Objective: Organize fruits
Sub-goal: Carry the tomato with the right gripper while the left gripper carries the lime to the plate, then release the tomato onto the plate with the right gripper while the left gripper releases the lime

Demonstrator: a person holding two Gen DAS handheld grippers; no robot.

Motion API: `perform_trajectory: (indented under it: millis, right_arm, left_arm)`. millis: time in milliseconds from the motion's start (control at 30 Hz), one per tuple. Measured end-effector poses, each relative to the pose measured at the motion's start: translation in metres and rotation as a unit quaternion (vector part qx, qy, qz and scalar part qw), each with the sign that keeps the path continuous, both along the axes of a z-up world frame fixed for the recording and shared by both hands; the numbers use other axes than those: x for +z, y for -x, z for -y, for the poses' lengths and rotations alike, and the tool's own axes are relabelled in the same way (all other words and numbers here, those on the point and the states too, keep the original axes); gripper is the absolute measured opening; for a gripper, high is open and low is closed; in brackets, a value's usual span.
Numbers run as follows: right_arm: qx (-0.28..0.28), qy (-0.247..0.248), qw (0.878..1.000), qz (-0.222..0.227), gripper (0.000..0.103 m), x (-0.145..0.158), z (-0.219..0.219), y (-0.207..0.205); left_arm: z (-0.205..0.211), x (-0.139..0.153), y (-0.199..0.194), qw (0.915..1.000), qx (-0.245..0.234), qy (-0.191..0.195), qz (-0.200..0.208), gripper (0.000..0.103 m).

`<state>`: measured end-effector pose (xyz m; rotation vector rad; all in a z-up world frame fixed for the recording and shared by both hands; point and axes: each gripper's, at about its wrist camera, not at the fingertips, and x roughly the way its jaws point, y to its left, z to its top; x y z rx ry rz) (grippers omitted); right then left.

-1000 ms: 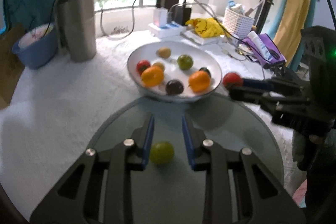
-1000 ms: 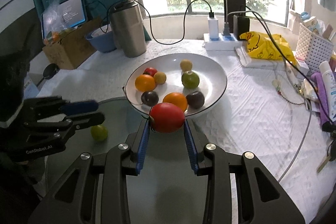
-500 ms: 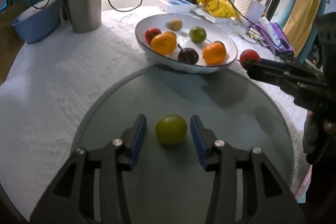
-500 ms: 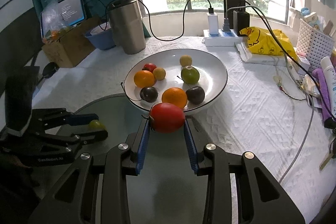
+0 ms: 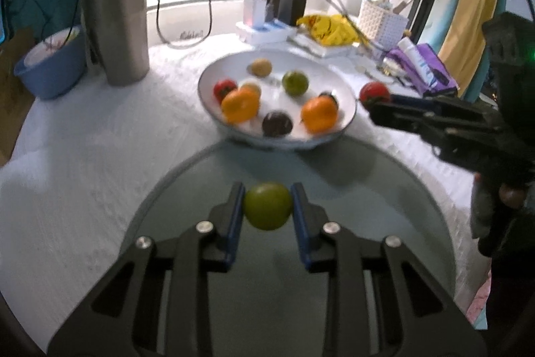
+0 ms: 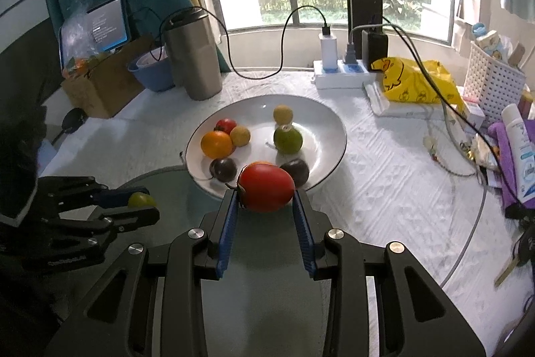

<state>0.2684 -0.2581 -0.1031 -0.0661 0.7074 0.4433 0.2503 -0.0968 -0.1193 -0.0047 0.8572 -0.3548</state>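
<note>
A white bowl (image 5: pixel 347 96) (image 6: pixel 334 126) on the white tablecloth holds several fruits: oranges, dark plums, a green lime, a small red one and yellow ones. My left gripper (image 5: pixel 267 206) is shut on a green fruit (image 5: pixel 267 206) above the round glass mat (image 5: pixel 384 206); it also shows in the right wrist view (image 6: pixel 140 199). My right gripper (image 6: pixel 266 193) is shut on a red tomato (image 6: pixel 266 192), held just in front of the bowl's near rim. In the left wrist view the tomato (image 5: pixel 374 92) sits at the bowl's right.
A steel tumbler (image 5: pixel 117 29) and a blue tub (image 5: pixel 50 69) stand at the back left. A power strip (image 6: pixel 341 72), yellow bag (image 6: pixel 414 82), white basket (image 6: pixel 491 79) and purple pouch with a tube (image 6: pixel 515 149) crowd the right. Cables trail over the cloth.
My left gripper closed on the green fruit and lifted it off the glass mat. My right gripper kept hold of the tomato and moved slightly closer to the bowl.
</note>
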Motion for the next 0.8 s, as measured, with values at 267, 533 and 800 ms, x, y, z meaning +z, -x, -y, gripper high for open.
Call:
perform_trajectory:
  millis: [267,533,800]
  right_arm:
    - [-0.009,0.005,1.0,0.009,0.036,0.005,0.005,-0.02]
    - [-0.018,0.008,1.0,0.004,0.036,-0.002,0.009,-0.047]
    - [-0.025,0.006,1.0,-0.003,0.036,-0.01,0.011,-0.072]
  left_arm:
    - [0.012,0.019,-0.027,0.9994,-0.01,0.015,0.028,0.029]
    - [0.022,0.016,-0.061,0.9992,-0.016,0.017,0.032,0.029]
    - [0.028,0.009,-0.088,0.9992,-0.019,0.018,0.029,0.029]
